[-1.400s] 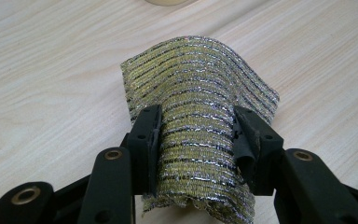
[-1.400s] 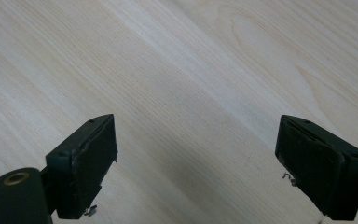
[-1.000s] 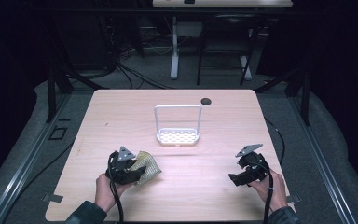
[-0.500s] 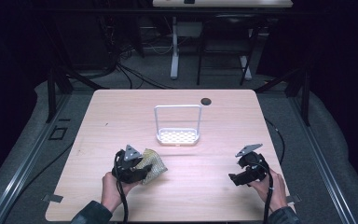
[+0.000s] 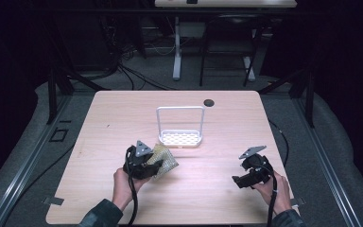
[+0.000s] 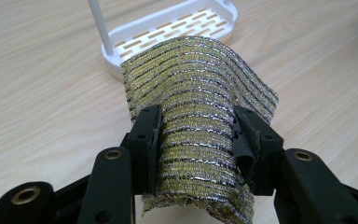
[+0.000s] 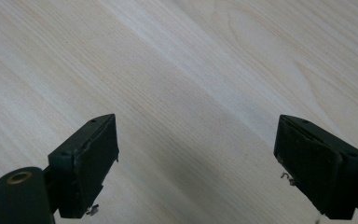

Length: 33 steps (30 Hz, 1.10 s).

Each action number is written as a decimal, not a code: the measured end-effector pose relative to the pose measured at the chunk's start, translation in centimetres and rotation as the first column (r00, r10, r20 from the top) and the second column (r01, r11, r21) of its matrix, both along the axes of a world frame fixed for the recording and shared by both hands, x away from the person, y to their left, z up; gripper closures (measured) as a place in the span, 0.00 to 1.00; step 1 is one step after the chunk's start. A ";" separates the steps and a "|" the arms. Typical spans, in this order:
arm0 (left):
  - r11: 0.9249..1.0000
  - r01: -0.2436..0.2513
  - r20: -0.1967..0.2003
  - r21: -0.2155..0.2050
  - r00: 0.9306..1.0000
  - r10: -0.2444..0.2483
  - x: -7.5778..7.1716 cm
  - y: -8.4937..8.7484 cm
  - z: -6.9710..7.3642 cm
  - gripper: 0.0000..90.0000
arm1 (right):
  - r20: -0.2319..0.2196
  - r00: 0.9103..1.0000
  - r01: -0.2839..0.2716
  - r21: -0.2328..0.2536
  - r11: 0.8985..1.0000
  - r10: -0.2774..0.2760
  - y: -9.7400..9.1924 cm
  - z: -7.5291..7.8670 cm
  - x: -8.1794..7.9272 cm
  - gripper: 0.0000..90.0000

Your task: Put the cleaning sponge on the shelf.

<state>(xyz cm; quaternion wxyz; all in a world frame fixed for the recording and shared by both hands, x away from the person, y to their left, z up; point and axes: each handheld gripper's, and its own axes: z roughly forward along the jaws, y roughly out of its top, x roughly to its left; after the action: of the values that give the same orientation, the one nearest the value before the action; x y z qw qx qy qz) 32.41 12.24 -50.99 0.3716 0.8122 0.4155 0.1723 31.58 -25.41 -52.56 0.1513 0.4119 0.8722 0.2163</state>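
While clamped in the left tool, metallic gold scouring cloth hangs over the counter, just short of the white rack. Nothing between cloth and rack. Small black disc far behind. Right tool wide apart, empty, above bare wood.

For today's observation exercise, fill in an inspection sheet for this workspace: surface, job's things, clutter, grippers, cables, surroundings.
Surface: pale wooden table, with a dark round spot near the far edge.
Job's things: gold-and-silver scouring cloth; white slotted rack just beyond it.
Clutter: nothing seen.
Grippers: left gripper shut on the scouring cloth; right gripper open over bare wood.
Cables: one trails from each gripper toward the person.
Surroundings: dark room, grey floor, another table's legs behind.
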 end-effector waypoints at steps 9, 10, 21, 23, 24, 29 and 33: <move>1.000 -0.012 -0.011 -0.016 1.000 0.011 0.8 -1.3 -0.2 0.61 | 0.003 1.000 -0.002 -0.001 1.000 0.002 0.1 0.0 -0.1 0.15; 1.000 -0.013 -0.010 -0.010 1.000 0.012 1.0 -1.3 -0.2 0.61 | 0.005 1.000 -0.005 -0.008 1.000 0.005 0.1 0.0 0.0 0.15; 0.998 -0.036 -0.040 -0.044 0.999 0.034 2.1 -2.2 -0.2 0.61 | 0.010 1.000 0.001 -0.005 1.000 -0.001 0.1 0.1 -0.1 0.15; 0.997 -0.049 -0.042 -0.055 0.998 0.046 2.4 -2.3 -0.1 0.61 | 0.012 1.000 0.001 -0.008 1.000 -0.001 0.1 0.2 -0.1 0.15; 0.996 -0.054 -0.042 -0.065 0.998 0.052 2.5 -2.4 0.0 0.61 | 0.016 1.000 0.000 -0.008 1.000 0.000 0.1 0.2 -0.1 0.15; 0.994 -0.066 -0.045 -0.090 0.997 0.062 3.0 -2.8 0.3 0.61 | 0.017 1.000 -0.004 -0.011 1.000 0.004 0.1 0.1 -0.1 0.15; 0.993 -0.071 -0.033 -0.096 0.997 0.068 3.2 -3.2 0.6 0.61 | 0.014 1.000 -0.005 -0.008 1.000 0.005 0.1 0.0 -0.1 0.15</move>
<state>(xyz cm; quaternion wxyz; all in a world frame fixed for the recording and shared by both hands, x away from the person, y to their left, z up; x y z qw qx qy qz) 35.62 9.01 -50.43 0.3982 0.7807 0.4567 0.1526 31.49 -25.32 -52.54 0.1585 0.4076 0.8730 0.2159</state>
